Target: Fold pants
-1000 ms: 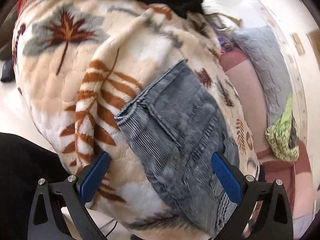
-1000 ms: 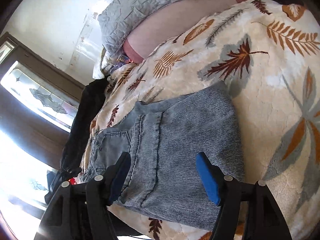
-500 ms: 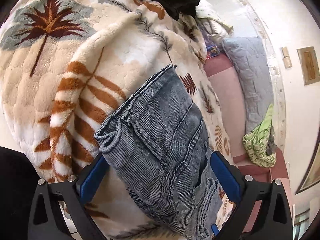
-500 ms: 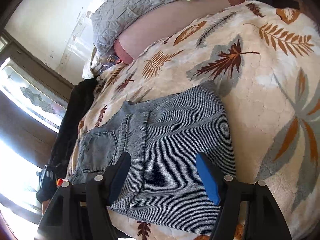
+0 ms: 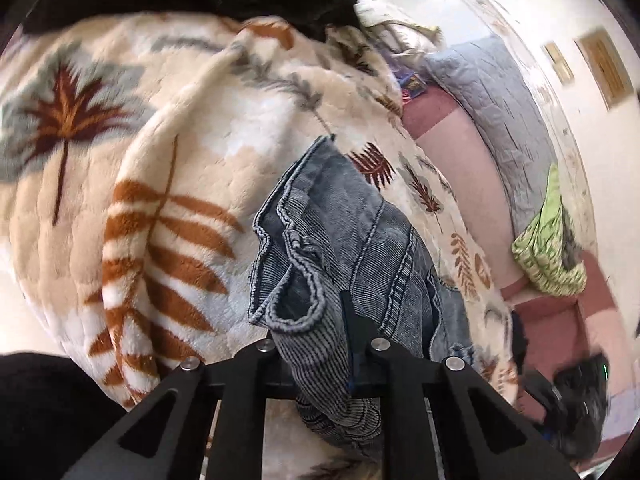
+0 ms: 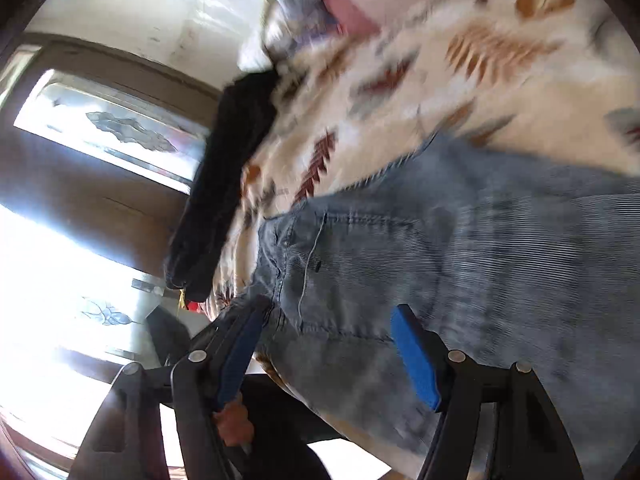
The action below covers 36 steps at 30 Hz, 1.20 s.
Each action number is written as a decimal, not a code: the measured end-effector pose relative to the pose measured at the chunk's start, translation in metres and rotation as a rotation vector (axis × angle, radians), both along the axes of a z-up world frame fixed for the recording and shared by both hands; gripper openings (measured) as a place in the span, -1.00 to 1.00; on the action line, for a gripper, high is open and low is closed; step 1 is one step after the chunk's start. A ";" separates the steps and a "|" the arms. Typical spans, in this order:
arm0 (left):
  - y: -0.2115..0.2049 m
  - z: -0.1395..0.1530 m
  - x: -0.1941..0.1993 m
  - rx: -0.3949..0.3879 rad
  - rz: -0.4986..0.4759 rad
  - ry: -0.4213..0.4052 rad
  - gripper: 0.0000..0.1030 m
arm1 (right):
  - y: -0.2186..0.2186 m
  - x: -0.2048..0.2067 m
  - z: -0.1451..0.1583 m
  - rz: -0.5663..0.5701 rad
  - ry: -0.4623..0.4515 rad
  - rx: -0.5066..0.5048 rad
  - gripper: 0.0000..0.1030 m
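Leaf-print blanket (image 5: 192, 168): cream plush, spread over the bed. No containers in view.
Left tool (image 5: 320, 344): jaws closed tight on a bunched fold of the pants (image 5: 352, 232).
Pants: grey-blue ribbed denim, partly folded, hems doubled in loops at the pinch, remainder lying on the blanket.
Black garment (image 6: 224, 184): at the blanket's edge.
Right tool (image 6: 332, 344): jaws wide apart, gripping nothing, over the pants; view blurred.

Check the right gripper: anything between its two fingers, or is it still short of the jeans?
In the right wrist view, the right gripper is open, and denim of the jeans shows in the gap between its blue fingers. The frame is blurred, so contact is unclear.
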State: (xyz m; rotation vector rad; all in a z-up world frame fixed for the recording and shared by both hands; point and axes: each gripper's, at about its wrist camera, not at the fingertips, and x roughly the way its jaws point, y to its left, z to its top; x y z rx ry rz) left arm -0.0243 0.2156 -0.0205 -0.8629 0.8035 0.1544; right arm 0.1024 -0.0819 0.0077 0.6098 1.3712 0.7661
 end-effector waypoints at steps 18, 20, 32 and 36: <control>-0.019 0.010 0.002 0.245 -0.054 0.032 -0.71 | 0.035 0.020 -0.002 0.003 0.033 -0.117 0.34; -0.020 0.010 0.001 0.246 -0.054 0.031 -0.71 | 0.037 0.023 -0.008 -0.009 0.026 -0.137 0.34; -0.025 0.010 0.000 0.263 -0.057 0.037 -0.71 | 0.040 0.044 -0.040 -0.022 0.057 -0.220 0.30; -0.027 0.009 -0.001 0.284 -0.055 0.041 -0.71 | 0.033 0.046 -0.011 -0.051 0.037 -0.152 0.30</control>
